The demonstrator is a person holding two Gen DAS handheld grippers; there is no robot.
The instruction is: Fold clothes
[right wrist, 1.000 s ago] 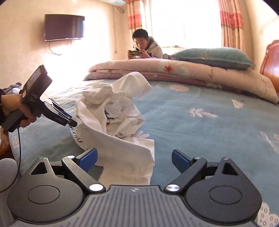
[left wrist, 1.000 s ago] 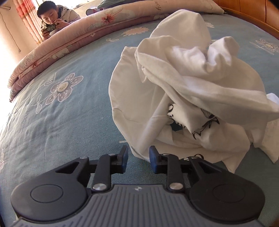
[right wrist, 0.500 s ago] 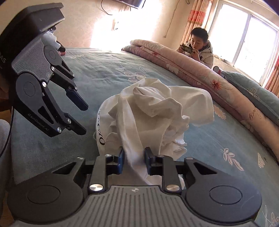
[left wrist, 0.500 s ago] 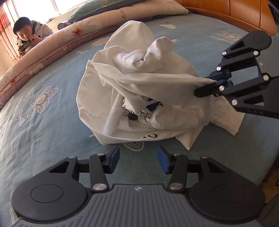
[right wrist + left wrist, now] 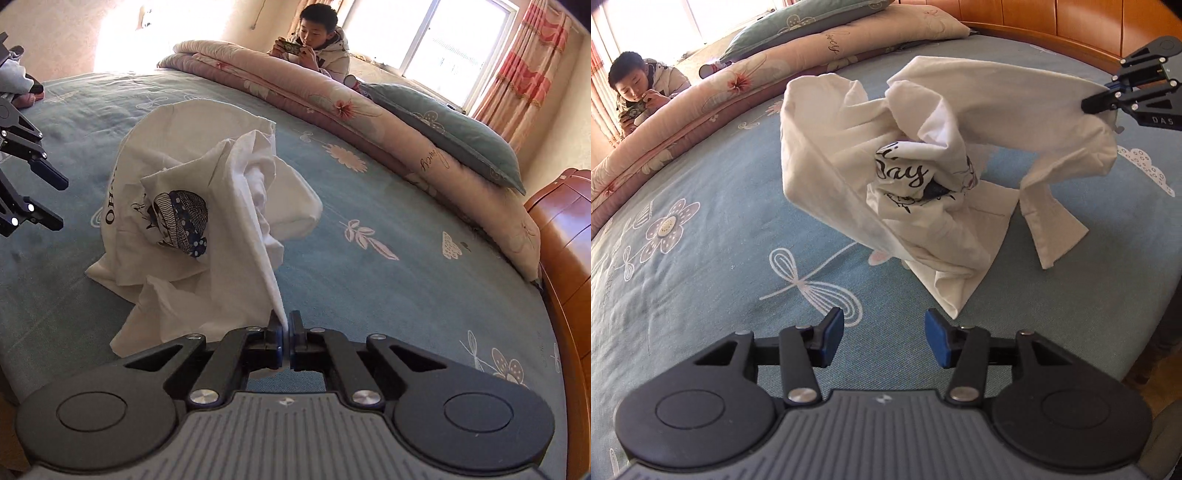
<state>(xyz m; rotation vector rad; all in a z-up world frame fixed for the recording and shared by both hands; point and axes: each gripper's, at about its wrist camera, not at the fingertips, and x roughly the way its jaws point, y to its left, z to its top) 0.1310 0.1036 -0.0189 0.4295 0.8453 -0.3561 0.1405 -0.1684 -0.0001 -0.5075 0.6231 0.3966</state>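
Observation:
A crumpled white T-shirt (image 5: 923,173) with black print lies heaped on the blue flowered bed (image 5: 701,295). My right gripper (image 5: 286,332) is shut on the edge of the T-shirt (image 5: 236,229) and holds that part lifted and stretched away from the heap. In the left wrist view the right gripper (image 5: 1087,103) sits at the upper right with the cloth pinched in it. My left gripper (image 5: 884,334) hovers open just short of the shirt's near corner, with nothing between its blue pads. From the right wrist view the left gripper (image 5: 63,203) shows at the left edge, apart from the cloth.
A folded pink quilt (image 5: 332,99) and a teal pillow (image 5: 443,129) run along the far side of the bed. Behind the quilt a person (image 5: 317,40) leans over a phone. A wooden headboard (image 5: 565,240) bounds one end. Bare sheet surrounds the shirt.
My right gripper went from wide open to shut on the shirt's edge and pulled it up and outward. My left gripper opened wider and drew back from the heap.

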